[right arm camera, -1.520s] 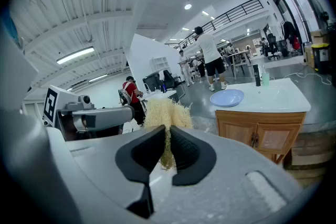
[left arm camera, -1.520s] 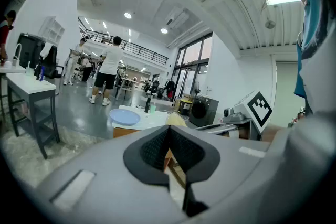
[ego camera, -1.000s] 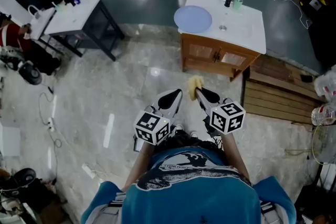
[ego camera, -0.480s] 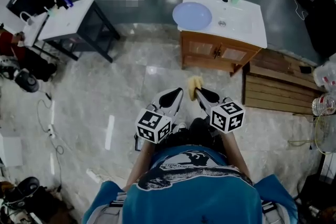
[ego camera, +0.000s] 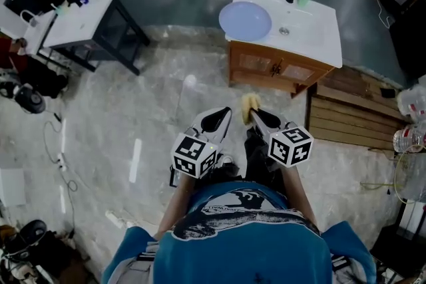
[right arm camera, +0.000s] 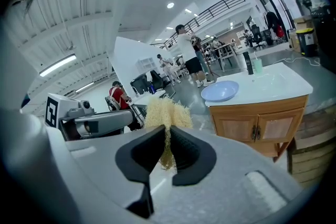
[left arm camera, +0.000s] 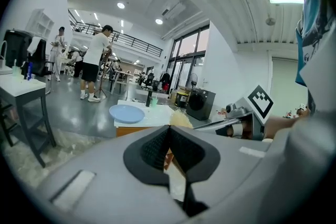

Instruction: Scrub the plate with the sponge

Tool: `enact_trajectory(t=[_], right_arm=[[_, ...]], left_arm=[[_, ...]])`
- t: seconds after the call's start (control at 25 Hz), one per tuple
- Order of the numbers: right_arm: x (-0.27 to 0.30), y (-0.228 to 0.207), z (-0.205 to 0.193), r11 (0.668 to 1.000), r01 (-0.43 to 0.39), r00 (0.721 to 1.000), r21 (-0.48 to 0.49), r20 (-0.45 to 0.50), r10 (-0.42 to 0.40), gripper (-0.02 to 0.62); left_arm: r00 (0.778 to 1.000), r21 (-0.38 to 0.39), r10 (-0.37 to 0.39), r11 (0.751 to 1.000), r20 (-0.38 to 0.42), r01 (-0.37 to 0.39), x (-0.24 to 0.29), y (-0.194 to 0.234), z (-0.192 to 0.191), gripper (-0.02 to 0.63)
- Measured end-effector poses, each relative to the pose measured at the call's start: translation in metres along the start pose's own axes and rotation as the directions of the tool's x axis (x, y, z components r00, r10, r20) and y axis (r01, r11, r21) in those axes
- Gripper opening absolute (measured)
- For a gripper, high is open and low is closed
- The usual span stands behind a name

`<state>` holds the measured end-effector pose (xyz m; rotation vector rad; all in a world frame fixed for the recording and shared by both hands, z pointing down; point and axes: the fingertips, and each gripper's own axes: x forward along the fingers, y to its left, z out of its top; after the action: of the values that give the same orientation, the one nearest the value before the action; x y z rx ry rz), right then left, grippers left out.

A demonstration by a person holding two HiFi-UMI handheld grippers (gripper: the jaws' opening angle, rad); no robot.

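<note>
I see 1 sponge (right arm camera: 167,112): a pale yellow, coarse, fibrous pad. It is pinched between the 2 jaws of the right gripper (right arm camera: 167,139), squeezed thin where the pads press it and fanning out into a ragged tuft beyond the tips. It is held in the air, well apart from the plate.

The plate (ego camera: 245,20) is 1 round, shallow, pale blue dish. It looks bare. It lies flat, right way up, at the left end of the white countertop (ego camera: 314,28), against the left edge near the front left corner, beside the basin.
</note>
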<state>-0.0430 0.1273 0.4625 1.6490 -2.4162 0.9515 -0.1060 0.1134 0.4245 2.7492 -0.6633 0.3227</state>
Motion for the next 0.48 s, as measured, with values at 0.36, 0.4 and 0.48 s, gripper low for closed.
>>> enact_trajectory(t=[0.36, 0.4, 0.48], right_arm=[[0.039, -0.082, 0.058, 0.997, -0.073, 0.996, -0.03, -0.052, 0.071, 0.029], [0.043, -0.093, 0.067, 0.996, -0.082, 0.995, -0.036, -0.059, 0.08, 0.029], [0.049, -0.115, 0.086, 0.994, -0.1, 0.993, -0.044, -0.069, 0.097, 0.029]], left_arm=[[0.994, -0.04, 0.112, 0.993, 0.006, -0.112, 0.085, 0.038, 0.027, 0.011], [0.991, -0.05, 0.13, 0.99, 0.017, -0.129, 0.095, 0.042, 0.034, 0.011], [0.986, -0.072, 0.16, 0.985, 0.039, -0.157, 0.114, 0.047, 0.047, 0.011]])
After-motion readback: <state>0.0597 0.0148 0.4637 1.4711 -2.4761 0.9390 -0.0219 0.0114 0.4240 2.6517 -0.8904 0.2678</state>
